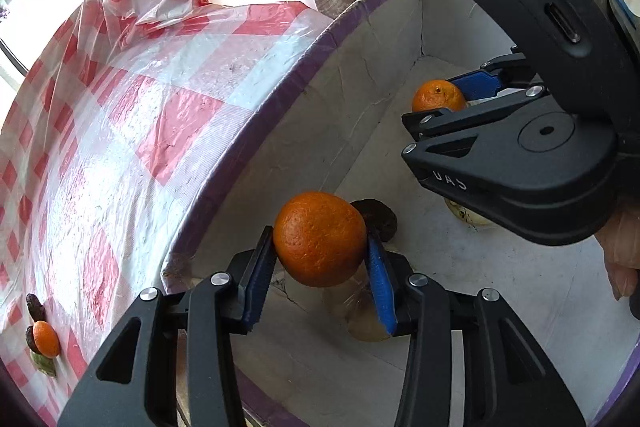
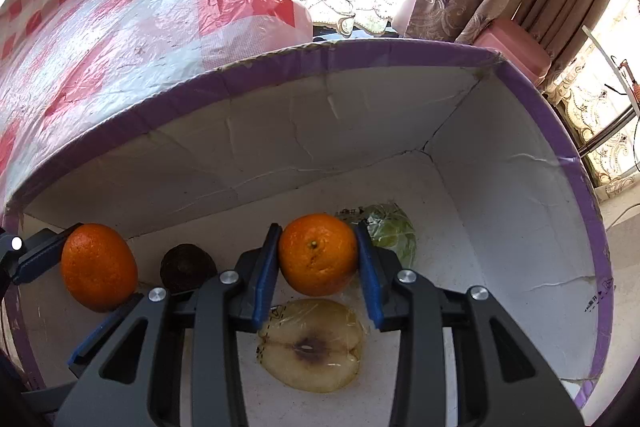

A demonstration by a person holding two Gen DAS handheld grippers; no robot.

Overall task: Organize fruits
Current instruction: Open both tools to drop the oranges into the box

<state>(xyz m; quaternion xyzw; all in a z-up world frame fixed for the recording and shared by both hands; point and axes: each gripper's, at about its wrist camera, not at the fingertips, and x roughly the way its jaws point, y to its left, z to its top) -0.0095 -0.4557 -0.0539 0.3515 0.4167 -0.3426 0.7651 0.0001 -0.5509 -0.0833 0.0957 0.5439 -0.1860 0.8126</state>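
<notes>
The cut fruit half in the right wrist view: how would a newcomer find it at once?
Start at the white box with the purple rim. On its floor, just below the orange clamped in the right gripper, lies the cut fruit half. Unlike its neighbours, it is pale yellow, film-wrapped, with a brown core facing up.

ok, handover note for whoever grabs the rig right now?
Left gripper: shut on a rough-skinned orange, inside the purple-rimmed white cardboard box.
Right gripper: shut on a smooth orange with a stem dot, also over the box floor.
In the box already: plastic-wrapped halved pear, wrapped green fruit, dark brown round fruit.
Done: both oranges carried into the box.
Left: release both, then fetch the small fruit cluster on the red-checked tablecloth.
</notes>
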